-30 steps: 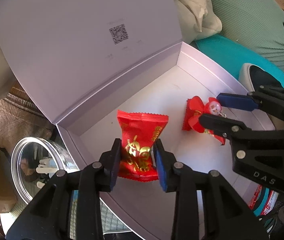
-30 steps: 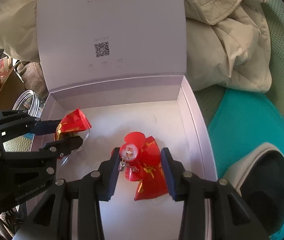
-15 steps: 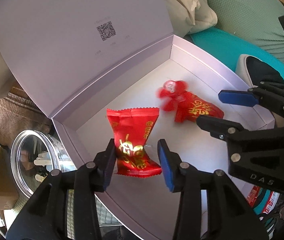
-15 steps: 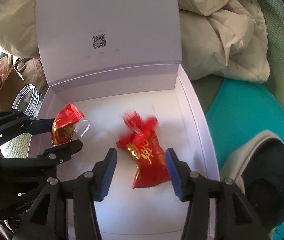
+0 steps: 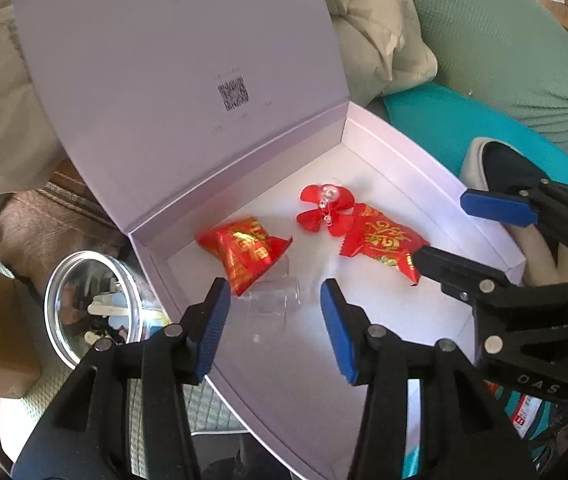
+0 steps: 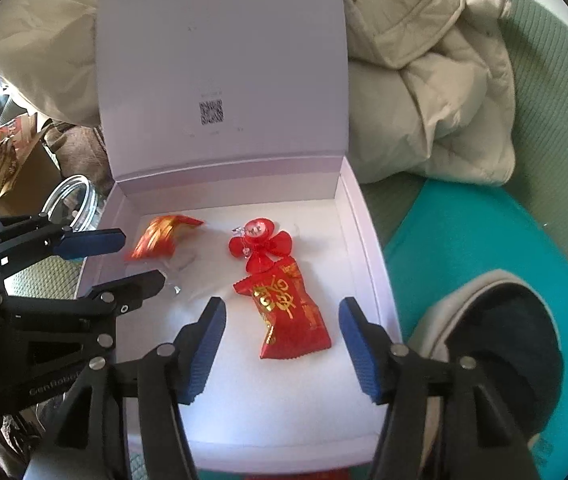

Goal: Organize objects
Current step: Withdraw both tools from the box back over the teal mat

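Observation:
A pale lilac box (image 5: 404,160) lies with its lid up. On its floor are two red candy packets with gold characters. The left packet (image 5: 244,248) (image 6: 160,236) rests partly on a small clear plastic piece (image 5: 276,300). The right packet (image 5: 384,240) (image 6: 288,312) lies beside a red flower trinket (image 5: 324,208) (image 6: 260,244). My left gripper (image 5: 274,296) (image 6: 124,260) hovers just short of the left packet, jaws opening, nothing pressed. The jaws of my right gripper (image 6: 280,312) (image 5: 452,228) are also opening; they straddle the right packet, and the pads stand apart from it.
A clear glass jar (image 5: 84,308) stands left of the box. A beige jacket (image 6: 424,100) is heaped behind it. To the right are a teal cushion (image 6: 464,240) and a dark shoe (image 6: 504,340).
Both grippers let go of their packets, widened and lifted a little. The left packet tipped over onto the box floor; the right packet and the flower trinket dropped and settled there.

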### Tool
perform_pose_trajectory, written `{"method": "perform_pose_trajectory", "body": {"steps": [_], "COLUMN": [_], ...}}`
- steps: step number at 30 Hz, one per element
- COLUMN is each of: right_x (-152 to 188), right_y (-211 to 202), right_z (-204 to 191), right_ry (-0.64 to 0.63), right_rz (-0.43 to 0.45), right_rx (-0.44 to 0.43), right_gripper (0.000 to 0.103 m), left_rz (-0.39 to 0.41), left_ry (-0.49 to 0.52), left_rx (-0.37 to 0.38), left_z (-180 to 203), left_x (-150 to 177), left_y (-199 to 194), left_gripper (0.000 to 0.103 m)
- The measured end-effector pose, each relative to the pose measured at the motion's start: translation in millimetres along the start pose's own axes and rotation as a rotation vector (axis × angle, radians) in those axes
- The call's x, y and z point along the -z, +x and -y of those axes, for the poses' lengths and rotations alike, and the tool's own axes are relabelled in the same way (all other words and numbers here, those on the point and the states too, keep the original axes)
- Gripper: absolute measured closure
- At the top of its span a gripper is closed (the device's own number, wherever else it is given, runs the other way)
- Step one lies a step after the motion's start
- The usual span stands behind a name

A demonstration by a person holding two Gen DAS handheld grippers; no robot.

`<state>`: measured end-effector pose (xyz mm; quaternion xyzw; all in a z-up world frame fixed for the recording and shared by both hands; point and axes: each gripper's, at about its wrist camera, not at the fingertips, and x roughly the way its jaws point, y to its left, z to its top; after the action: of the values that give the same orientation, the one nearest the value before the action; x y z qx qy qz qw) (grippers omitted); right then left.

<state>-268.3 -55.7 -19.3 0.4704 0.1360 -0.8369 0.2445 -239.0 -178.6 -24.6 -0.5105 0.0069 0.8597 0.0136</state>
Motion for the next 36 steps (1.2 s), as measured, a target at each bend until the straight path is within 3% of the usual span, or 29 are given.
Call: {"method": "perform_pose_trajectory", "body": {"steps": [4, 18, 26, 30, 36], "right_x": [1, 0, 13, 24, 56], "right_y": [-19, -108, -146, -170, -215], "right_z": [-2, -15, -27, -32, -39], "right_ry": [-0.004, -0.046, -0.075, -0.074, -0.106], "right_rz": [0.028, 0.196, 0.251, 0.300, 0.361], "right_rx": [-0.006, 0.001, -0.031, -0.030, -0.045], "right_gripper": [0.039, 0.035, 0.032, 0.032, 0.029], "left_rz": [0.057, 0.202, 0.245, 0.280, 0.341], "left_ry": [-0.020, -0.033, -0.074, -0.090, -0.137], "left_rx": [-0.041, -0.077, -0.079, -0.122, -0.139], "left_z": [1, 5, 10, 18, 37], "left_x": [1, 15, 42, 60, 91], "left_y": [-25, -118, -160, -188, -226], "left_gripper": [0.051, 0.037, 0.036, 0.033, 0.028]}}
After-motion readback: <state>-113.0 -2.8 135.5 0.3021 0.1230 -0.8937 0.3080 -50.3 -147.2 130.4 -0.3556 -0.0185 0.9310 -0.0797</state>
